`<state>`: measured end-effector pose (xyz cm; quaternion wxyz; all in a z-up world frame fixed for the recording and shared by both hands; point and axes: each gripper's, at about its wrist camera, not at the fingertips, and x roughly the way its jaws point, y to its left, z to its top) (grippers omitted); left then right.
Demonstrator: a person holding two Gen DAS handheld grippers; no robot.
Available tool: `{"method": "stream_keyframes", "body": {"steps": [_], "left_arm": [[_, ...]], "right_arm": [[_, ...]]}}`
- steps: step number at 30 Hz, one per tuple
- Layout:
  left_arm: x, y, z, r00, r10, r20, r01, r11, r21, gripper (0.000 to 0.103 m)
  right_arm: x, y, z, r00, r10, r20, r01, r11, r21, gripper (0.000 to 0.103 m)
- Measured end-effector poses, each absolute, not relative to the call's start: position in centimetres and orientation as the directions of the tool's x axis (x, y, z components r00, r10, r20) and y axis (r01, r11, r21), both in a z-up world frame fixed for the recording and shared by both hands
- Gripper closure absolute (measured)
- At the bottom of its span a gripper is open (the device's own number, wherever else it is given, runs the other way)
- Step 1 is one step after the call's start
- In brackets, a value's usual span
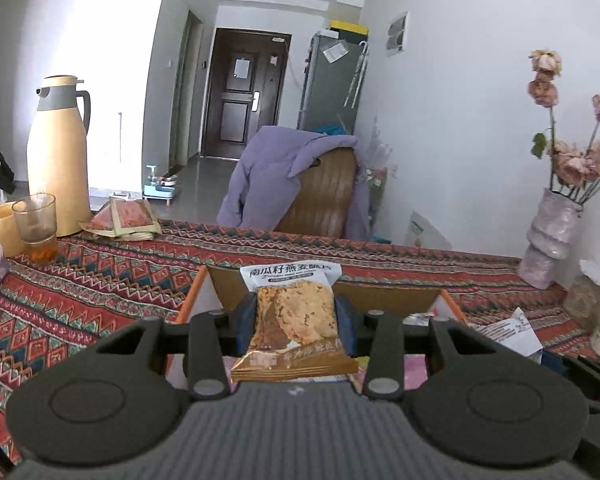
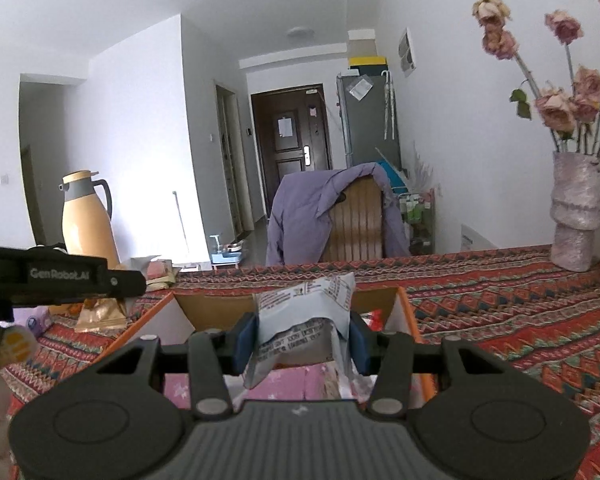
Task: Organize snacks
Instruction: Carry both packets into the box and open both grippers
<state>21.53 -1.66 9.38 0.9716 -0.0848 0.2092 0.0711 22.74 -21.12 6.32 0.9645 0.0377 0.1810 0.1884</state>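
Now, left wrist view: left gripper (image 1: 294,320) clenched on a biscuit packet (image 1: 294,316), blue pads pressing both long sides, packet upright with its white header poking above the jaws. Hanging over the open cardboard box (image 1: 220,284) on the patterned tabletop (image 1: 100,276). Pinched at mid-body only, on slick film, so could slide down through the pads if jolted. Risks crushing the brittle biscuit inside if squeezed harder. Thermos (image 1: 58,156), glass of tea (image 1: 36,224) and red sachets (image 1: 128,216) off to the left, well apart, no threat yet.

Over to the right wrist view: right gripper (image 2: 304,336) grasping a pale crumpled packet (image 2: 306,312), film buckled and folded between the pads. Also above the box (image 2: 216,308), pink wrappers visible inside. Loose lower flap dangling, could snag on the box wall on the way down. Left gripper's black body (image 2: 60,274) just beside at the left edge, gold packet hanging below it. Both hands crowding one box: likely knock between them, or one packet dropping outside the orange rim. Vase of dried roses (image 2: 576,208) at the far right, safe unless swung wide.
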Motion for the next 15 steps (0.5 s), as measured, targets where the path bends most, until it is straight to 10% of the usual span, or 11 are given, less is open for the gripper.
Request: {"method": "stream_keyframes", "body": {"steps": [15], "left_arm": [[26.0, 0.2, 5.6, 0.856, 0.142, -0.497, -0.215, 0.972, -0.092, 0.061]], "right_arm": [[27.3, -16.5, 4.7, 0.845, 0.352, -0.402, -0.344, 0.934, 0.093, 0.056]]}}
